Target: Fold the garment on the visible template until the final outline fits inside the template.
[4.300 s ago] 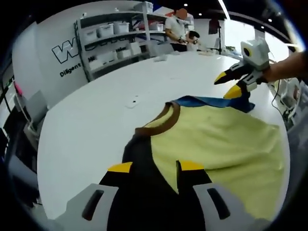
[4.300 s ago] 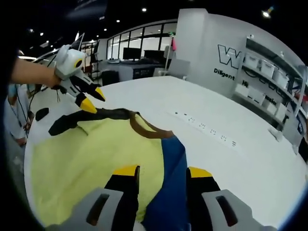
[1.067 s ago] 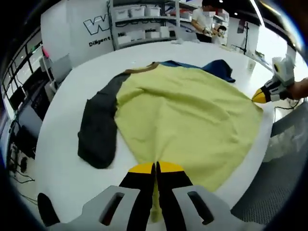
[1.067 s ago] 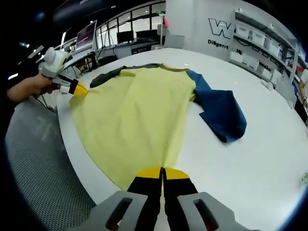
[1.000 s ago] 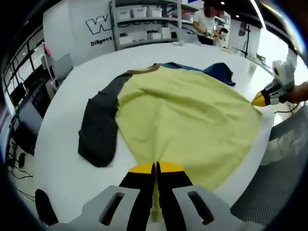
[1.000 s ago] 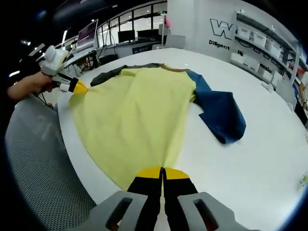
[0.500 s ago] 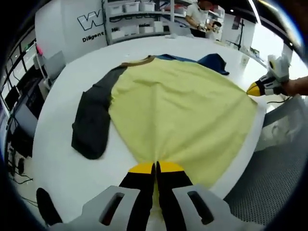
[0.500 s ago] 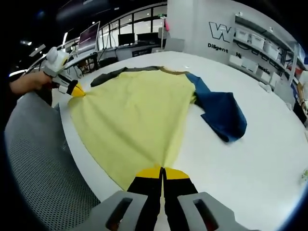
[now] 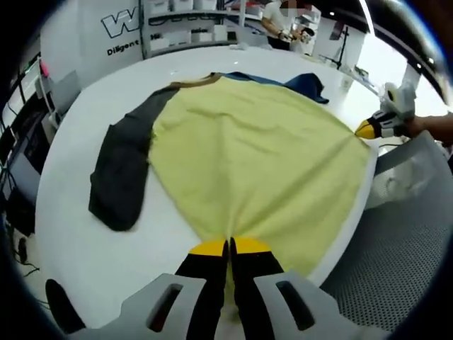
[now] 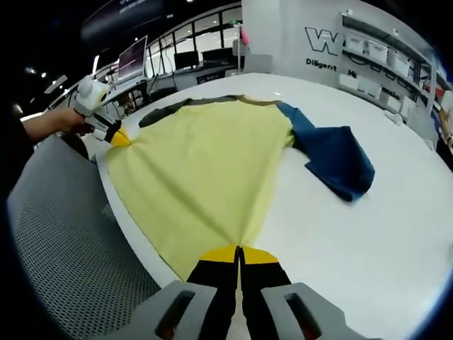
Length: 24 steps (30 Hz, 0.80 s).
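A yellow shirt [image 9: 262,152] with a brown collar [image 9: 192,82], a dark grey sleeve [image 9: 120,166] and a blue sleeve [image 9: 301,83] lies spread on the white table [image 9: 85,241], its hem at the table's near edge. My left gripper [image 9: 228,248] is shut on one hem corner. My right gripper [image 10: 239,253] is shut on the other hem corner of the shirt [image 10: 198,166]. The hem is stretched between them. The right gripper [image 9: 368,128] comes in from the right in the left gripper view; the left gripper [image 10: 119,137] comes in from the left in the right gripper view. The blue sleeve [image 10: 336,163] lies folded over.
A grey mesh chair [image 10: 64,248] stands close against the table edge, also as mesh chair [image 9: 403,255]. Shelves with white bins [image 9: 184,21] and people stand beyond the far side. A wall [image 10: 329,35] with lettering rises behind the table [image 10: 382,234].
Over the last second both grippers have kept their hold on the hem and drawn the shirt slightly toward the table's near edge. Four seconds ago they were open over the sleeves.
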Available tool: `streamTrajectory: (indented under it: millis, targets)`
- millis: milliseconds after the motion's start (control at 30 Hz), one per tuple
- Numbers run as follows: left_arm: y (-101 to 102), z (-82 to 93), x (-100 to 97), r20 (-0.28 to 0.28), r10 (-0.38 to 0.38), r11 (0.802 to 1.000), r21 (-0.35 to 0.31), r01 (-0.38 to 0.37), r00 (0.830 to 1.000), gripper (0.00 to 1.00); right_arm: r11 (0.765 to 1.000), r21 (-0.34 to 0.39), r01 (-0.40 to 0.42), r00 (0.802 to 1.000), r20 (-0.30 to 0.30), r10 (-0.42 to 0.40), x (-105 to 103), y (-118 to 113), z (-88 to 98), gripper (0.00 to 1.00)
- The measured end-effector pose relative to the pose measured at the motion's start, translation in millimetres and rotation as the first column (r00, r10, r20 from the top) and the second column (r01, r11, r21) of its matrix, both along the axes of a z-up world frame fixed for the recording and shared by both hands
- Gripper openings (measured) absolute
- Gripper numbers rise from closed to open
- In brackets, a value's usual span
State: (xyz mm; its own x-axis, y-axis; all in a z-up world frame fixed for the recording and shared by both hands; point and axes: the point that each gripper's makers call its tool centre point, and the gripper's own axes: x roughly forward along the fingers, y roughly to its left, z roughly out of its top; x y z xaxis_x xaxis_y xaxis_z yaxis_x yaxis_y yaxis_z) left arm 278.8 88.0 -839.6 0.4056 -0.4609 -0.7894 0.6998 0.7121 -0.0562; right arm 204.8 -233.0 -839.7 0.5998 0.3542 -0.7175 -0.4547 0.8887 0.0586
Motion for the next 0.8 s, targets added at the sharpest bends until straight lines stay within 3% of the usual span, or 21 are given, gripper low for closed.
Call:
streamTrajectory:
  millis: [233, 467, 800]
  targets:
    - [0.3, 0.7, -6.0, 0.021, -0.042, 0.999, -0.005, 0.042, 0.999, 0.04, 1.0, -0.015, 0.005, 1.0, 0.004, -0.005, 0.8, -2.3, -3.1, 0.0]
    - [0.7, 0.5, -1.8, 0.058, -0.039, 0.999, 0.016, 0.038, 0.998, 0.05, 1.0, -0.003, 0.021, 1.0, -0.01, -0.021, -0.2, -4.5, -3.8, 0.0]
    - [0.4, 1.7, -1.5, 0.053, -0.038, 0.999, 0.012, 0.037, 0.998, 0.07, 0.999, -0.012, 0.038, 0.999, 0.031, -0.038, 10.4, -17.2, 10.2, 0.0]
